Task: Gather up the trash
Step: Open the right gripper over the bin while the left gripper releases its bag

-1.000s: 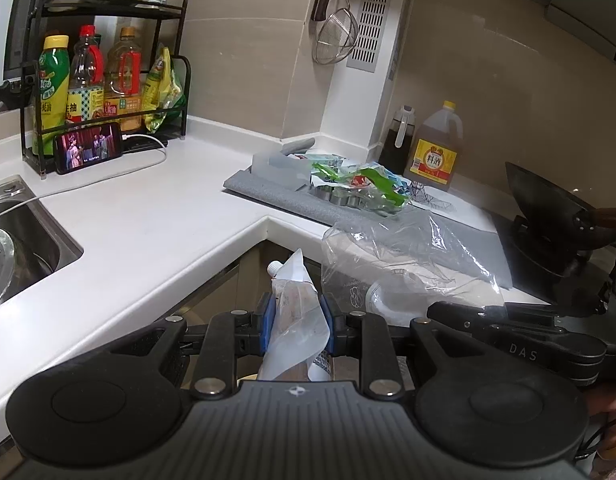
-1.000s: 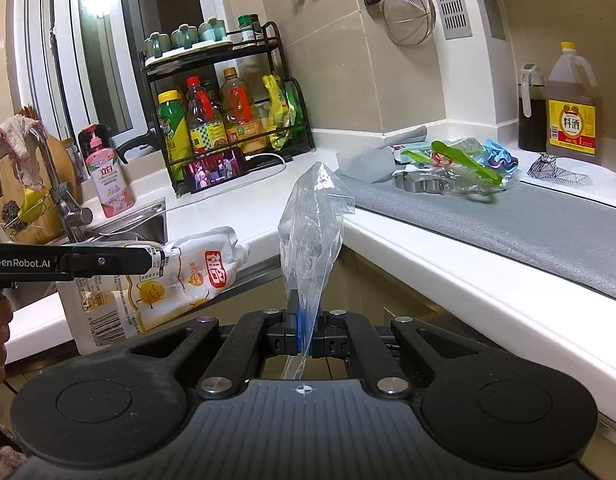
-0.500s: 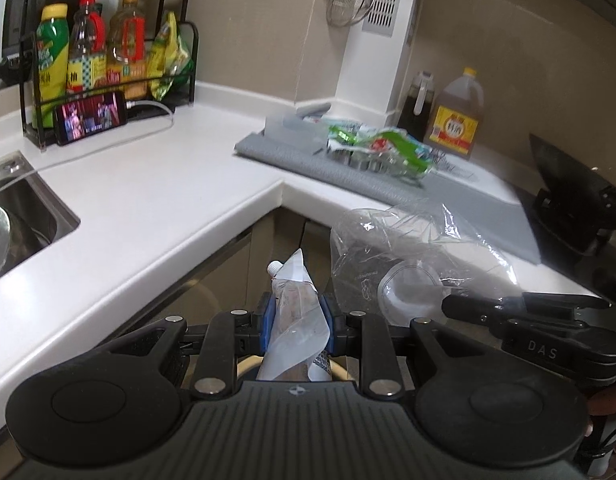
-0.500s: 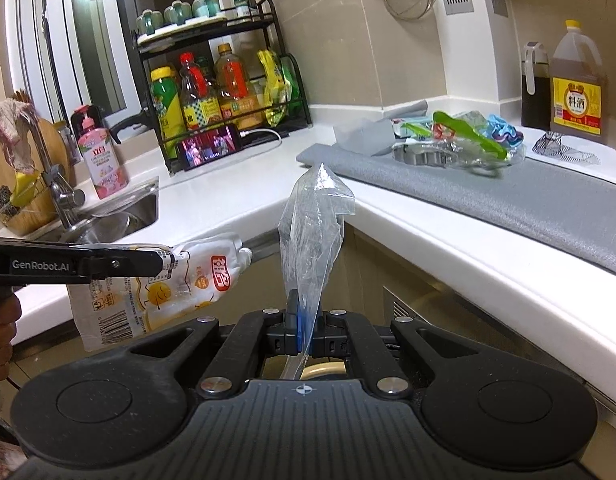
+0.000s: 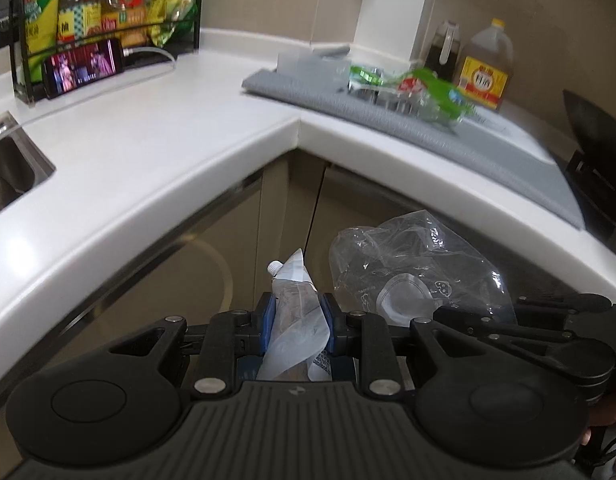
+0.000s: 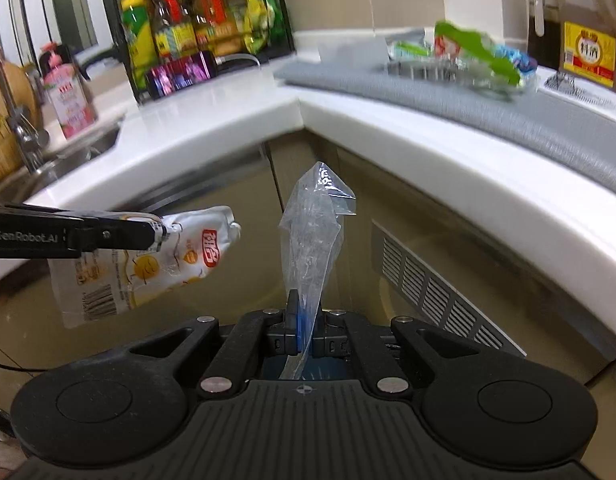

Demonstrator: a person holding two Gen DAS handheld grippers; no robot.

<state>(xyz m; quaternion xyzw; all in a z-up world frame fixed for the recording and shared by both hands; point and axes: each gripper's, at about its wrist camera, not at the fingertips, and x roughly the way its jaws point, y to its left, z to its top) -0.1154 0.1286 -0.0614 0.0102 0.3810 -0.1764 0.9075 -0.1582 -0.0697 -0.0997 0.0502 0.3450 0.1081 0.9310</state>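
Observation:
My left gripper point(image 5: 296, 320) is shut on a white spouted sauce pouch point(image 5: 294, 320), held below the counter edge in front of the cabinet doors. The pouch also shows in the right wrist view point(image 6: 148, 260), with yellow and red print, hanging from the left gripper's fingers point(image 6: 116, 234). My right gripper point(image 6: 304, 332) is shut on a crumpled clear plastic bag point(image 6: 312, 240) that stands up from its jaws; the bag also shows in the left wrist view point(image 5: 412, 272), just right of the pouch. More wrappers, green and clear point(image 5: 420, 92), lie on the grey mat.
The white L-shaped counter point(image 5: 168, 152) wraps around above both grippers. A grey mat point(image 5: 488, 140), an oil jug point(image 5: 486, 68), a bottle rack point(image 5: 100, 12) with a phone point(image 5: 84, 68), and a sink point(image 5: 8, 168) are on it. Cabinet doors with a vent grille point(image 6: 436, 292) are ahead.
Both grippers have dropped from counter height to below the counter edge, in front of the cabinets, each keeping its hold. The counter has risen in both views.

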